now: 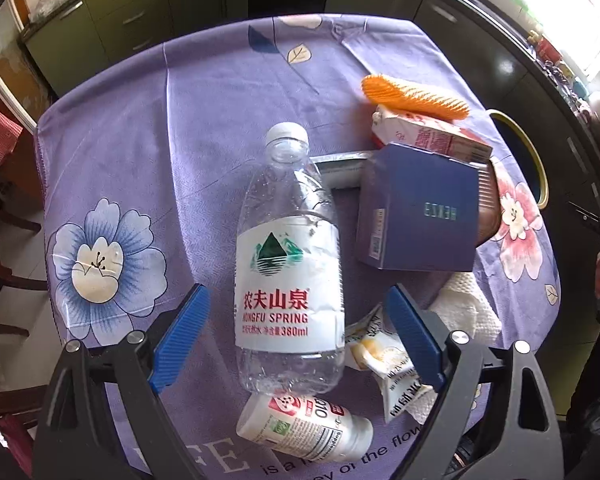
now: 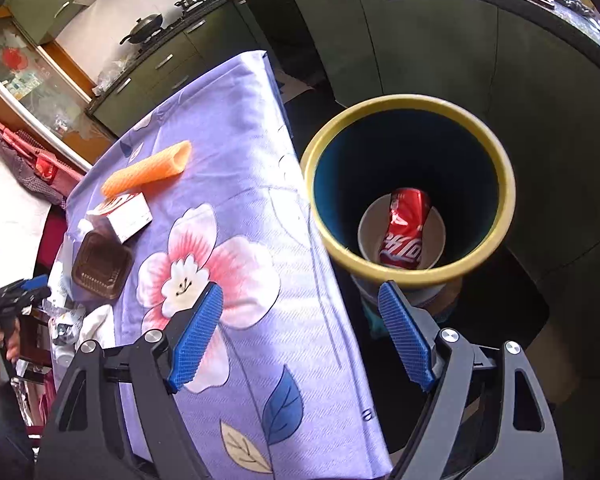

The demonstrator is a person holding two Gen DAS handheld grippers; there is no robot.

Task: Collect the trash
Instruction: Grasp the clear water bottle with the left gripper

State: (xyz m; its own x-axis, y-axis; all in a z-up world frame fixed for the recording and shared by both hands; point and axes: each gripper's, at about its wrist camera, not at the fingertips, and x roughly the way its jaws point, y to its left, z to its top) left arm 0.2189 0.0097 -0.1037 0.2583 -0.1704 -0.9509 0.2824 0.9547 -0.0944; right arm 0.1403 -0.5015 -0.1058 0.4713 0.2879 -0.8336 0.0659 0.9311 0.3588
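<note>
a table under a purple cloth printed with large flowers (image 1: 204, 112) fills the left wrist view, strewn with litter. beside its edge, ahead of the right gripper (image 2: 300, 332) and just past its right finger, stands a round bin with a yellow rim and dark inside (image 2: 412, 112); a crushed red drink can (image 2: 405, 232) lies at its bottom on a pale disc. the right gripper's blue ribbed fingers (image 2: 196, 336) stand spread, nothing between them, the left one over the cloth, the right one over the gap by the bin. the left gripper (image 1: 298, 336) points down at the table, fingers spread wide on either side of a clear plastic water bottle with a white label and white cap (image 1: 288, 248), which lies flat between them; the pads are apart from it. ahead and to the right of the right finger sits a dark blue cardboard box (image 1: 420, 216), with a red and white carton (image 1: 432, 136) and an orange ribbed foam sleeve (image 1: 412, 96) beyond it. a crumpled white paper towel (image 1: 468, 308) and a torn yellow and white wrapper (image 1: 380, 356) lie by the right finger. nearest the camera, a small white plastic bottle (image 1: 304, 432) lies on its side.
</note>
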